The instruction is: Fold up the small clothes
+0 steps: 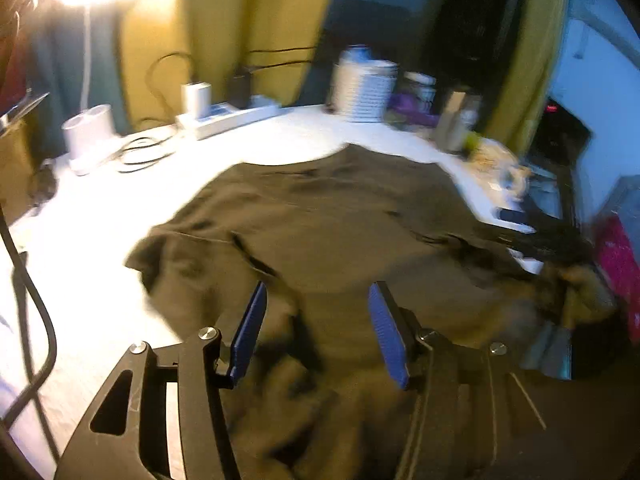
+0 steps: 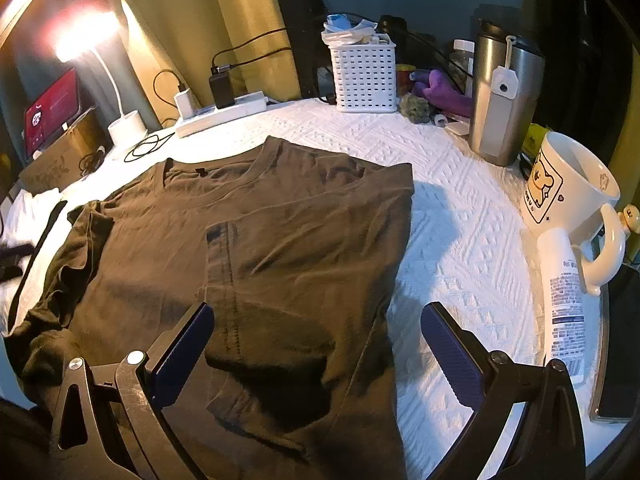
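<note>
A: Start close in. The left gripper has its jaws apart with nothing pinched, hanging over the bunched near part of the brown T-shirt. The right gripper is spread wide and also empty; its left pad is over cloth, its right pad over the white bench cover.

B: So where does the shirt lie?

A: Across the middle of the bench, collar toward the upper left of the right wrist view. Its right side looks already folded in, giving a straight edge down the centre right. The left sleeve is rumpled at the left edge, and the hem nearest the camera is loose and creased.

B: Then the next fold, I'd judge, needs that left side taken in cleanly?

A: Likely. Pinch a single layer at the sleeve seam, draw it flat, and lay it parallel to the straight right edge.

B: Room to move?

A: Bare cover to the right of the shirt, but a lotion bottle and a mug stand near the right rim. Farther back, a steel tumbler, white basket and power strip line the far edge, with a cable just beyond the collar.
</note>
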`<state>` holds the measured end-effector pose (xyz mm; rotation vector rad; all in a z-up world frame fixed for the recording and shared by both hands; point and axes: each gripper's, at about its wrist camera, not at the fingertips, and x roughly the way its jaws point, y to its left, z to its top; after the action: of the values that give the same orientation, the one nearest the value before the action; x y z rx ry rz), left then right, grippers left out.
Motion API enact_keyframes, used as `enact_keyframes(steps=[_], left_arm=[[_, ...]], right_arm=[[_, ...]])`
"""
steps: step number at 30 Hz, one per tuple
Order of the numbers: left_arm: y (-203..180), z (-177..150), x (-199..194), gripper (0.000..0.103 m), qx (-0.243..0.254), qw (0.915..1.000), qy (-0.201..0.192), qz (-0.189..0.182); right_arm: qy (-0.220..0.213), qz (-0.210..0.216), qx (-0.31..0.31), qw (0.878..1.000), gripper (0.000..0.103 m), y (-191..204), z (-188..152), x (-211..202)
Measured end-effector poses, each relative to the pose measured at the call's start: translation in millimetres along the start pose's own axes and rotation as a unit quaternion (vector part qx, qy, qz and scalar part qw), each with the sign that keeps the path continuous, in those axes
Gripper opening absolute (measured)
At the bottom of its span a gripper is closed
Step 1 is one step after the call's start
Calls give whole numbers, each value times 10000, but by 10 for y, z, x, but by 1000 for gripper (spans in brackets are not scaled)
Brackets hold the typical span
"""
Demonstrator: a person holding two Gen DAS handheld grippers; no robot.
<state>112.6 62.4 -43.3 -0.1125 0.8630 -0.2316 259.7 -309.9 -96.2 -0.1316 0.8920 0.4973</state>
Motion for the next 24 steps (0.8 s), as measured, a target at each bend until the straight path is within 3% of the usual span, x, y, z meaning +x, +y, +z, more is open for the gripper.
enact_keyframes(steps=[2,6,9,12,14,16,18,24], left_arm=[[132,92,220,53,-165,9988,268,374],[216,160,602,53,-184,9967,619,484],[158,171,859,53,-66,9953,891,377],[-29,206,1055,53,218,9939,1080,26],[-161,229,1109,54,449,9932,1071,32],[-225,288,1131,54,479,9916,1146,-350],[-223,333,1091,54,434,9915,1115,-503],[40,370,782,54,209,9966,799,21]], right_arm=[[-1,1,30,10000,103,-23,-2,4],[-46,-50,136,9999,103,-103,6,-14],[-81,-107,254,9996,103,-202,21,-31],[-66,-169,298,9994,103,-296,48,-13],[-36,-210,280,9994,103,-333,73,18],[-18,-246,238,9994,103,-367,121,52],[-18,-287,157,9995,103,-388,184,92],[81,-637,-208,9977,103,-432,404,334]])
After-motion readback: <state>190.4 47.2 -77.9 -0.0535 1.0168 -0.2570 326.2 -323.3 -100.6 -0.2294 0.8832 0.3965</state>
